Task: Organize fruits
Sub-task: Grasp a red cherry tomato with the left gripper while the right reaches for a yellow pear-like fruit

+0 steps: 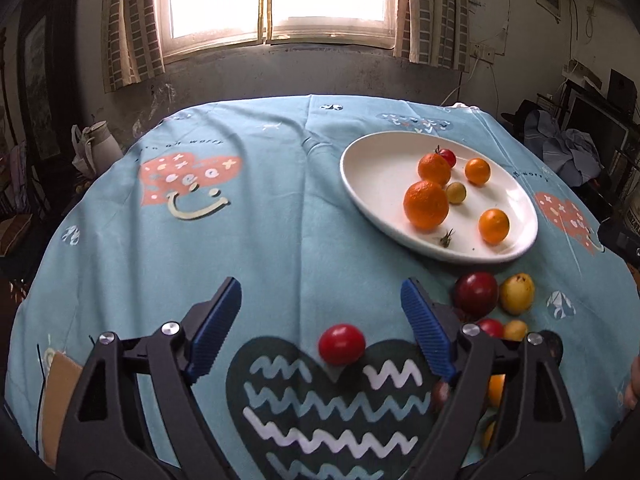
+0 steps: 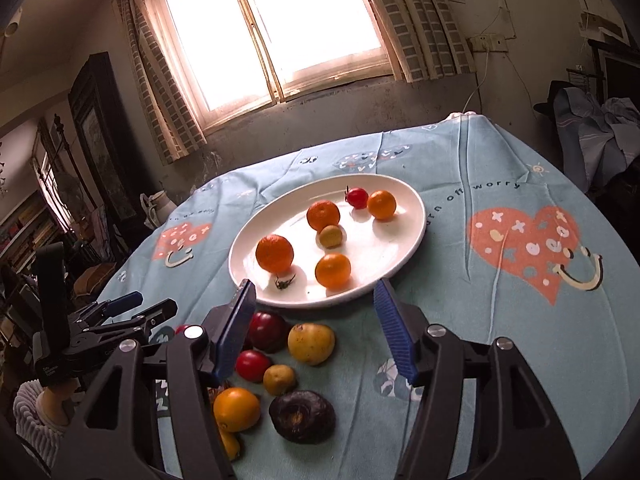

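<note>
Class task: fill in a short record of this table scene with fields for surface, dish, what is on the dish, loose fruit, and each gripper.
surface: table under a blue printed cloth
dish: white oval plate
on the dish: four orange fruits, one small red tomato, one small yellow fruit, a loose green stem
loose fruit: a cluster on the cloth in front of the plate; a red tomato apart from it
left gripper: fingers open, tomato lies between them, untouched
right gripper: fingers open, holding nothing
</note>
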Available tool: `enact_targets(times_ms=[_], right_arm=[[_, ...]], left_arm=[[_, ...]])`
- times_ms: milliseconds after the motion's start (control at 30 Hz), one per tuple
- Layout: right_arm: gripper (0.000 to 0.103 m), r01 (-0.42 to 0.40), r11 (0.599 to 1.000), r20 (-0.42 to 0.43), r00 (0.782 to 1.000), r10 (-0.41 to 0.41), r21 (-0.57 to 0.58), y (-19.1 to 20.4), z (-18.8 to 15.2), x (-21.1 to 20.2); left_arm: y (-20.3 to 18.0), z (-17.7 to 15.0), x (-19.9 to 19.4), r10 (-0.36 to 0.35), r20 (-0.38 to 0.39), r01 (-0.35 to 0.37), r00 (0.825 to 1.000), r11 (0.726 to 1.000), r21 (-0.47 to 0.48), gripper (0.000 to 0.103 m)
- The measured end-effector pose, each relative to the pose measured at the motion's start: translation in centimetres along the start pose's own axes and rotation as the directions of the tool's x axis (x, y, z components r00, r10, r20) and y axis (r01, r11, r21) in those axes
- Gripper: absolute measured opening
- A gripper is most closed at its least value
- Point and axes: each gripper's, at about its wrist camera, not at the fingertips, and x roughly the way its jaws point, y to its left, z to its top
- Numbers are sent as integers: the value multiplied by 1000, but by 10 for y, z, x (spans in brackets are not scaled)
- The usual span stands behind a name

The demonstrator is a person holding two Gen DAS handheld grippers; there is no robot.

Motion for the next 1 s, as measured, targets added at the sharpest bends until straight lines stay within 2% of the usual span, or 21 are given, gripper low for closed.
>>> enact_targets(times_ms=[100, 267, 500, 633, 700, 733, 800, 867, 1000], right_arm=[[62, -1, 1000, -18, 1000, 1, -10, 5, -11, -2], [62, 12, 1000, -22, 1000, -13, -19, 5, -12, 1], [62, 16, 1000, -52, 998, -18, -26, 7, -16, 6], [62, 18, 999, -55, 998, -20, -32, 8, -17, 7], [62, 20, 999, -59, 998, -22, -33, 9, -17, 7], [62, 20, 999, -61, 998, -23, -34, 9, -18, 8], [62, 22, 999, -65, 998, -24, -38, 10, -18, 9], [62, 24, 999, -69, 997, -27, -41, 10, -18, 11], [62, 27, 999, -75, 997, -30, -37, 8, -20, 14]], left_arm=[[7, -21, 3, 37, -54, -37, 998, 999, 4, 85], [0, -25, 8, 68, -45, -66, 997, 996, 61, 85], [-3, -23, 19, 8, -83, -3, 997, 998, 61, 84], [-4, -23, 23, -27, -96, 33, 995, 998, 58, 72], [-5, -23, 26, -44, -110, 51, 993, 997, 59, 63], [-6, -23, 27, -55, -118, 62, 991, 997, 56, 55], [-6, -23, 30, -76, -133, 83, 988, 995, 51, 50], [-6, -24, 35, -96, -153, 105, 984, 993, 49, 38], [-8, -25, 36, -101, -159, 111, 982, 992, 57, 33]])
